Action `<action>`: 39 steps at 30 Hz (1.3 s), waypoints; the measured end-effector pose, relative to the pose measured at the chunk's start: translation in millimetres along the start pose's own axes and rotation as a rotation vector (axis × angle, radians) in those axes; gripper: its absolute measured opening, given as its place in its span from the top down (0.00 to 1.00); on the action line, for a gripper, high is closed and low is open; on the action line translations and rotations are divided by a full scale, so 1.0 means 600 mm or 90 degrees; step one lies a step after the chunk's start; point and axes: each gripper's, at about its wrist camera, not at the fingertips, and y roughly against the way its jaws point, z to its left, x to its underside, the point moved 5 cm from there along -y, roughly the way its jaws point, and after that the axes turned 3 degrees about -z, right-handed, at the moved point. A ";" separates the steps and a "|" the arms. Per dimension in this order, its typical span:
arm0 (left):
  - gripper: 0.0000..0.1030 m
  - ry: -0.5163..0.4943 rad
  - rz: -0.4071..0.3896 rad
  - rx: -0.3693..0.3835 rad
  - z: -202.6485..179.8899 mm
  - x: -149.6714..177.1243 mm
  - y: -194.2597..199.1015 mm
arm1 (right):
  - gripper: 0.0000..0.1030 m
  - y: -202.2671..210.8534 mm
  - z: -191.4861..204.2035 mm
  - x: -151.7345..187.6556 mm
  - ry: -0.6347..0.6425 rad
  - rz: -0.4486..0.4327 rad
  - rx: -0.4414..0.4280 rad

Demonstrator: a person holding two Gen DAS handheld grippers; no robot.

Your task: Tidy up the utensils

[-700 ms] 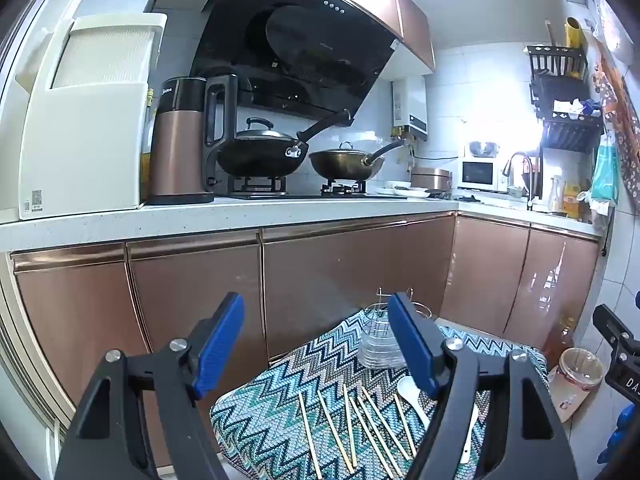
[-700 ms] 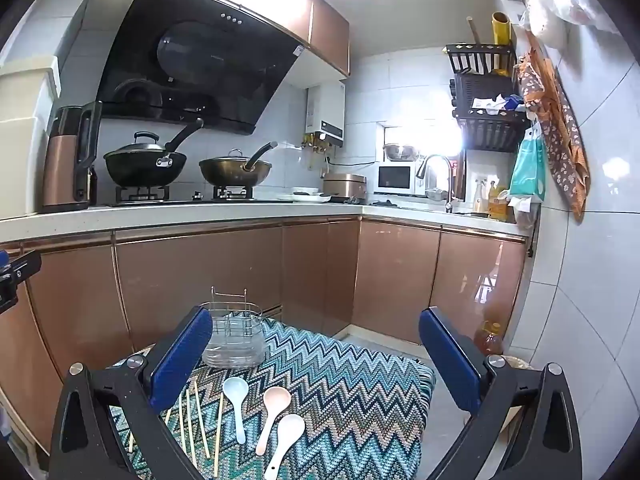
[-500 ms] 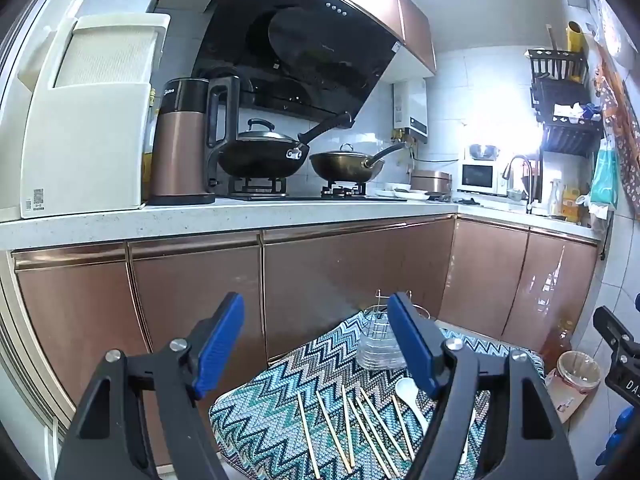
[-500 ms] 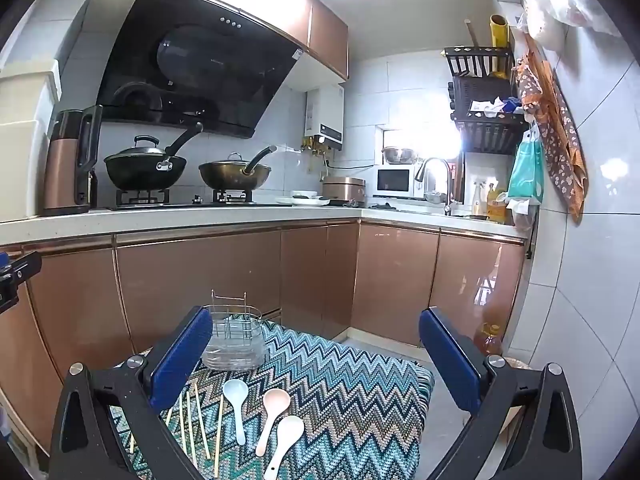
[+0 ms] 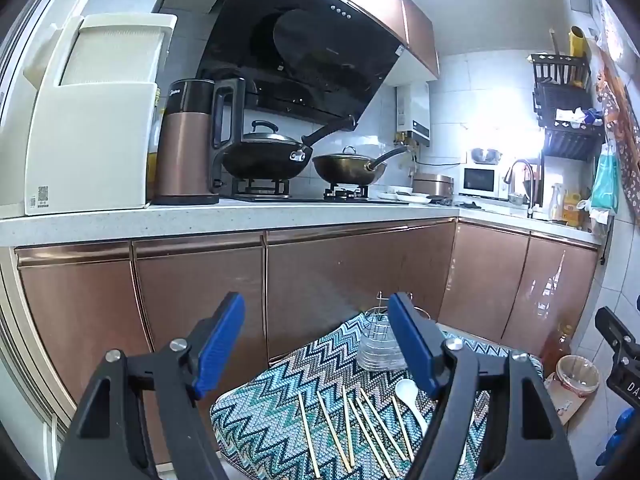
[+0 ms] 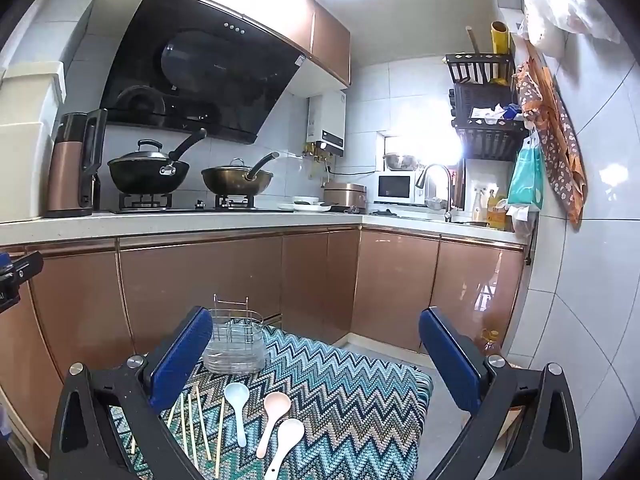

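Note:
Several wooden chopsticks lie side by side on a zigzag-patterned cloth. Three plastic spoons lie right of them: a pale blue one, a pink one and a white one. A clear utensil holder with a wire rack stands upright at the cloth's far edge; it also shows in the left wrist view. My left gripper is open and empty above the chopsticks. My right gripper is open and empty above the spoons.
Copper-coloured cabinets stand close behind the cloth under a white counter with a kettle, two woks and a microwave. A bottle and a covered bowl stand on the floor at the right.
Both views have shifted very slightly. Nothing on the cloth has moved, and both grippers stay open.

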 end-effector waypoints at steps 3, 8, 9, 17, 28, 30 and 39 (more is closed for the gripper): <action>0.30 0.005 -0.002 0.001 0.010 -0.001 -0.003 | 0.00 0.002 -0.002 -0.001 -0.002 -0.004 0.000; 0.30 0.007 -0.004 0.000 0.009 0.000 -0.004 | 0.00 0.001 -0.003 0.000 -0.012 -0.005 -0.006; 0.30 0.009 -0.004 0.002 0.009 0.000 -0.005 | 0.00 0.001 -0.004 0.000 -0.015 -0.005 -0.008; 0.30 0.017 0.000 0.003 0.012 0.006 -0.010 | 0.00 -0.004 -0.003 0.005 -0.016 -0.005 -0.012; 0.30 0.012 0.003 0.006 0.006 0.009 -0.016 | 0.00 -0.009 0.000 0.006 -0.011 -0.004 -0.015; 0.30 0.012 0.004 0.004 0.008 0.009 -0.016 | 0.00 -0.014 0.000 0.007 -0.009 0.002 -0.017; 0.29 0.036 0.035 0.028 0.018 0.018 -0.038 | 0.00 -0.038 -0.005 0.025 -0.022 0.034 -0.055</action>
